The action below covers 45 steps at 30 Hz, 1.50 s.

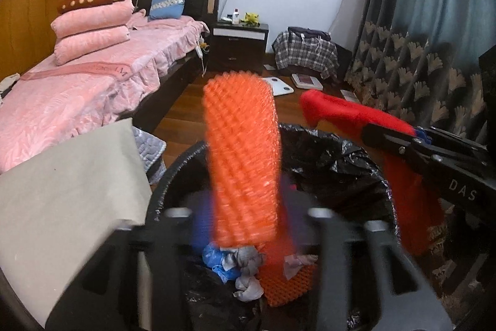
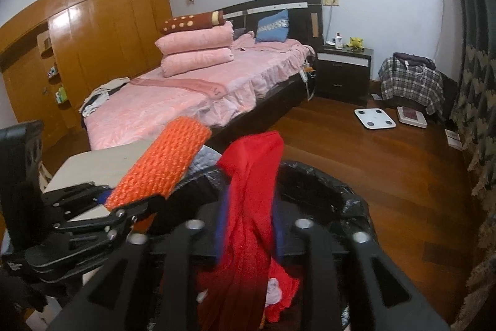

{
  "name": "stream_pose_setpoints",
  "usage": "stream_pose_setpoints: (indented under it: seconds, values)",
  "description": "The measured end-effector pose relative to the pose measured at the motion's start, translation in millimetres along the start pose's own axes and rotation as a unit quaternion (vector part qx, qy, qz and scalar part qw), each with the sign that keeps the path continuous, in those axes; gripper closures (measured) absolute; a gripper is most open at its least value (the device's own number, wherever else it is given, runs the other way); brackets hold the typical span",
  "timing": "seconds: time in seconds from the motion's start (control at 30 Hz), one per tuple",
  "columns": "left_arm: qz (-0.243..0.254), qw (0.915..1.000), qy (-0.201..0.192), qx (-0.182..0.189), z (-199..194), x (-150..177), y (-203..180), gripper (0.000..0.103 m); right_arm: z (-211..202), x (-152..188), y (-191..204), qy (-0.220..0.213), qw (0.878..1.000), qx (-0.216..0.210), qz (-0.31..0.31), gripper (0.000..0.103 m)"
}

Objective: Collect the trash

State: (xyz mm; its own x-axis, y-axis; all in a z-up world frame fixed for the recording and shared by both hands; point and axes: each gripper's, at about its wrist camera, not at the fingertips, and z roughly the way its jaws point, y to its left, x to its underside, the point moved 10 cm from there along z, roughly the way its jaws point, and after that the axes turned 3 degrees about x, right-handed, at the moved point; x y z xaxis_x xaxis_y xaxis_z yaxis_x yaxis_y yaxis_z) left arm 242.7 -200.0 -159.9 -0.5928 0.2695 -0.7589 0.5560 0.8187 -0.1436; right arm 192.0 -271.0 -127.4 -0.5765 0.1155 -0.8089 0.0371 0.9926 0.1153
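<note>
My left gripper (image 1: 245, 225) is shut on an orange mesh net (image 1: 241, 151) that stands up between its fingers over the black-lined trash bin (image 1: 338, 157). It also shows in the right wrist view (image 2: 167, 163), at the left. My right gripper (image 2: 248, 225) is shut on a red cloth (image 2: 254, 185), which hangs down into the bin (image 2: 341, 191). In the left wrist view the red cloth (image 1: 347, 114) and right gripper (image 1: 400, 141) enter from the right. Blue and grey crumpled scraps (image 1: 235, 269) lie in the bin.
A grey board (image 1: 68, 200) sits left of the bin. A pink bed (image 2: 186, 95) stands behind, a nightstand (image 2: 344, 73) and plaid-covered item (image 2: 409, 82) beyond. A white scale (image 2: 375, 118) lies on the wood floor. Curtains (image 1: 418, 51) hang at the right.
</note>
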Motion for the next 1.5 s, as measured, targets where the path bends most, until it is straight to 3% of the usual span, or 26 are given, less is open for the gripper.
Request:
stream_pose_setpoints:
  seconds: [0.07, 0.4, 0.83, 1.5]
  values:
    - [-0.003, 1.0000, 0.000, -0.002, 0.7, 1.1, 3.1, 0.033, 3.7, 4.9, -6.3, 0.009, 1.000, 0.005, 0.001, 0.059]
    - [-0.020, 0.9994, -0.003, -0.028, -32.7, 8.8, 27.0, 0.015, -12.2, 9.7, -16.2, 0.000, 1.000, 0.018, 0.017, 0.006]
    - [-0.058, 0.9945, -0.028, -0.082, -114.7, 16.4, 49.9, 0.011, -55.5, 8.3, 36.4, -0.003, 1.000, -0.024, -0.001, 0.006]
    - [-0.051, 0.9860, -0.100, -0.124, -211.7, 10.4, 42.9, 0.010, -132.9, -10.9, 106.1, -0.065, 0.995, -0.048, -0.062, 0.006]
